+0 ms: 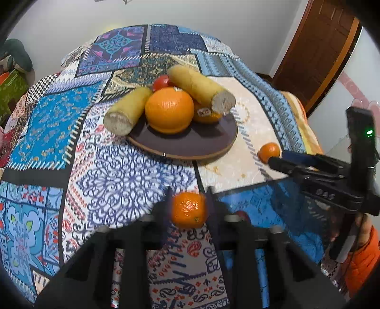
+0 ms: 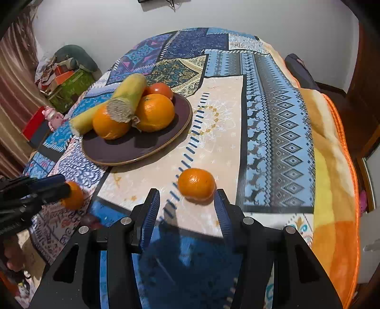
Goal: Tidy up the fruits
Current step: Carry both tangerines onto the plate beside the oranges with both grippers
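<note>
Closest to the lens are the left tongs (image 1: 188, 202), black with dark pads, clamped on a small orange mandarin (image 1: 188, 210) and holding it above the cloth. From the right wrist view the same mandarin (image 2: 74, 195) pokes out from those tongs at the left edge. The right tongs (image 2: 187, 202) are spread wide, black with ribbed blue pads, and a second small orange mandarin (image 2: 196, 184) sits on the counter just beyond them, roughly between the fingertips but mostly ahead; can't tell if the right pad touches it.

The counter (image 2: 280, 123) is covered with a busy patchwork-print cloth, blues, teal, cream panels, diamond and scroll patterns. On the right side an orange and yellow fleece blanket (image 2: 332, 166) hangs over the edge.

Further back there's a round dark purple plate with a tan rim (image 2: 163, 145) that's loaded up: two big oranges (image 2: 154, 111), a red tomato (image 2: 161, 90) behind them, and two thick yellow-green cut stalk pieces (image 2: 129, 97) with pale fibrous ends, one lying on top of the oranges, the other sticking out over the plate's left edge. One orange has a sticker, seen in the left wrist view.

Room-wise: plain white wall (image 2: 213, 16) behind, a dark brown wooden door (image 1: 318, 52) on the right, pinkish-brown curtain (image 2: 11, 95) on the left, and a pile of clutter in the corner with a green box (image 2: 71, 88) and a small pink toy figure (image 2: 51, 116).
</note>
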Demonstrator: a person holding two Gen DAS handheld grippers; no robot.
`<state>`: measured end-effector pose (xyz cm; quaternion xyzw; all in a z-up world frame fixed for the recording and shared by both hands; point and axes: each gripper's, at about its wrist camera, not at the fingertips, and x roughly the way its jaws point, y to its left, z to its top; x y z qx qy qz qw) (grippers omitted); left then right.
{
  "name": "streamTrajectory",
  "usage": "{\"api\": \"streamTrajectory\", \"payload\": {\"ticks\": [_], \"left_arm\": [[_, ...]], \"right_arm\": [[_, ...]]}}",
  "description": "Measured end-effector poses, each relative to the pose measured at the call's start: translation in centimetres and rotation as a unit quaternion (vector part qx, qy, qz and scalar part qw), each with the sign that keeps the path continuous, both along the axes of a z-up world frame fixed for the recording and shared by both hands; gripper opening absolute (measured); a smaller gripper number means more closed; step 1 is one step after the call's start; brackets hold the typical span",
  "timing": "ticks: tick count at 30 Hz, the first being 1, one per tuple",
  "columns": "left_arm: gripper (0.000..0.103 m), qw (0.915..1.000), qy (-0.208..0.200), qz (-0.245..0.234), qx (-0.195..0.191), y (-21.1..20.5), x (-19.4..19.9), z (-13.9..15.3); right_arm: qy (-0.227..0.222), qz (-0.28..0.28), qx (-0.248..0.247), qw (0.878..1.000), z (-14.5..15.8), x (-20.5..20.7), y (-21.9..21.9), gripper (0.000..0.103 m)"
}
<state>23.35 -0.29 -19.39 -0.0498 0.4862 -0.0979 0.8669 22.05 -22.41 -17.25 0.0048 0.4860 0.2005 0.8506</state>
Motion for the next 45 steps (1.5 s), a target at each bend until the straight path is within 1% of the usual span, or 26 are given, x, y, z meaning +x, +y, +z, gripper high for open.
{"api": "streamTrajectory", "payload": {"ticks": [2, 5, 6, 7, 8, 9, 10, 13, 14, 18, 21, 22, 25, 28, 29, 34, 38, 45], "left_arm": [[0.011, 1.0, -0.002, 0.0, -0.005, 0.1, 0.4, 0.3], [0.011, 1.0, -0.003, -0.003, 0.003, 0.1, 1.1, 0.1], [0.011, 1.0, -0.001, -0.005, 0.0, 0.1, 1.1, -0.1], [0.014, 1.0, 0.0, -0.006, -0.003, 0.1, 1.1, -0.2], [0.021, 1.0, 0.001, -0.007, -0.005, 0.1, 1.1, -0.2], [0.025, 1.0, 0.0, -0.008, -0.002, -0.1, 1.1, -0.3], [0.031, 1.0, -0.001, -0.009, 0.003, -0.3, 1.1, -0.5], [0.038, 0.9999, -0.001, -0.009, 0.007, -0.7, 1.4, -0.9], [0.039, 0.9999, 0.0, -0.009, 0.006, -0.8, 1.5, -1.0], [0.039, 0.9997, 0.014, -0.022, -0.005, -1.6, 1.5, -1.6], [0.039, 0.9992, 0.025, -0.031, 0.001, -2.5, 1.2, -2.2], [0.036, 0.9992, 0.025, -0.033, 0.002, -2.6, 1.1, -2.3], [0.035, 0.9994, 0.018, -0.028, 0.009, -2.7, 0.9, -2.2], [0.034, 0.9997, 0.011, -0.021, 0.006, -2.3, 0.8, -1.7], [0.031, 0.9998, 0.008, -0.02, 0.006, -2.2, 0.8, -1.5], [0.03, 0.9999, -0.007, -0.011, 0.006, -1.2, 1.2, -0.3], [0.03, 0.9999, -0.008, -0.004, 0.01, -0.6, 1.6, -0.2], [0.03, 0.9995, -0.03, 0.009, -0.005, 0.6, 2.8, 1.2]], "right_arm": [[0.008, -0.002, 0.002, 1.0, -0.5, 0.4, 0.0, 0.044], [0.011, -0.006, 0.005, 1.0, -0.8, 0.7, 0.0, 0.038], [0.007, -0.007, 0.005, 1.0, -0.8, 0.7, -0.1, 0.036], [0.005, -0.007, 0.005, 1.0, -0.7, 0.7, 0.0, 0.034], [0.004, -0.005, 0.006, 1.0, -0.7, 0.6, -0.1, 0.034], [0.003, -0.005, 0.004, 1.0, -0.7, 0.6, 0.0, 0.034], [0.0, -0.003, 0.002, 1.0, -0.7, 0.5, 0.0, 0.034], [-0.004, 0.002, -0.002, 1.0, -0.5, 0.4, 0.5, 0.034], [-0.005, 0.005, -0.001, 1.0, -0.5, 0.2, 0.5, 0.033], [-0.008, 0.009, -0.003, 1.0, -0.1, -0.1, 0.8, 0.033], [-0.014, 0.015, 0.001, 1.0, 0.5, -0.6, 0.9, 0.033], [-0.016, 0.018, 0.003, 1.0, 0.7, -0.7, 1.0, 0.033], [-0.02, 0.026, 0.008, 0.999, 1.2, -1.0, 1.5, 0.033], [-0.025, 0.033, 0.012, 0.999, 1.6, -0.9, 2.3, 0.033], [-0.026, 0.036, 0.015, 0.999, 1.7, -0.8, 2.6, 0.033], [-0.03, 0.043, 0.022, 0.998, 1.8, 0.0, 4.0, 0.033], [-0.031, 0.048, 0.029, 0.998, 1.8, 0.5, 5.0, 0.033], [-0.03, 0.059, 0.031, 0.997, 1.5, 1.4, 6.4, 0.033]]}}
